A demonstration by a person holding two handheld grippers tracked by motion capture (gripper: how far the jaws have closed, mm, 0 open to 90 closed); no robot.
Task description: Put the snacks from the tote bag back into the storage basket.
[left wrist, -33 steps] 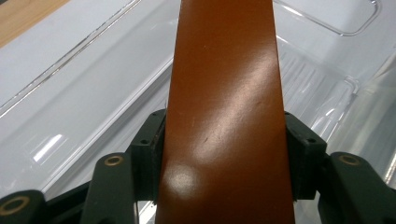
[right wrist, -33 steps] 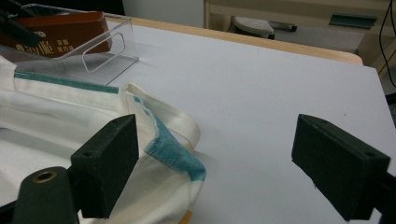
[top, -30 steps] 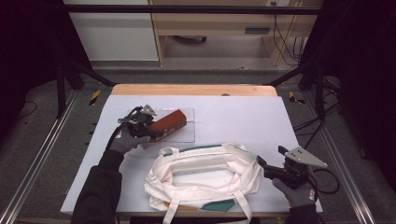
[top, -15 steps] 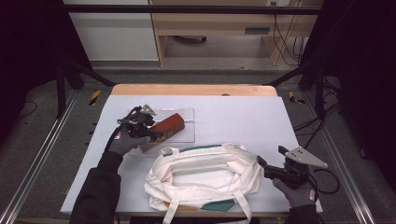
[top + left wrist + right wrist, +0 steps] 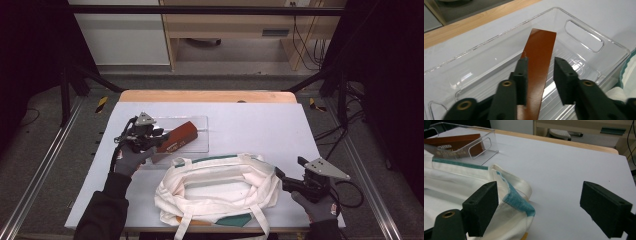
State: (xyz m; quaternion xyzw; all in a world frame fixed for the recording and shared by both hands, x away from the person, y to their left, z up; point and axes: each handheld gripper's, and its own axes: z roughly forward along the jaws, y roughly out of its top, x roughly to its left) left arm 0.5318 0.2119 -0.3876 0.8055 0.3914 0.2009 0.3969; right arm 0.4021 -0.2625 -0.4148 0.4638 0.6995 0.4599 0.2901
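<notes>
A flat brown box (image 5: 176, 139) stands on edge, slanted, in a clear plastic bin (image 5: 200, 122) at the table's left. My left gripper (image 5: 159, 142) reaches into the bin (image 5: 584, 35), and its jaws have just been closing around the box (image 5: 541, 42). One pad lies against the box and a thin gap shows at the other. A white tote bag (image 5: 220, 185) with teal trim lies open at the front. My right gripper (image 5: 281, 181) sits at its right edge. Its jaws (image 5: 537, 192) stand wide, with the bag's rim (image 5: 516, 202) beside one pad, untouched.
The white table top (image 5: 255, 125) stretches bare behind the bag and to the right of the bin. A wooden strip (image 5: 210, 96) runs along the far edge. Dark frame rails flank the table on both sides.
The left hand has drawn slightly toward the near left, and the brown box now slants more steeply in the bin. The right gripper and the bag have stayed put.
</notes>
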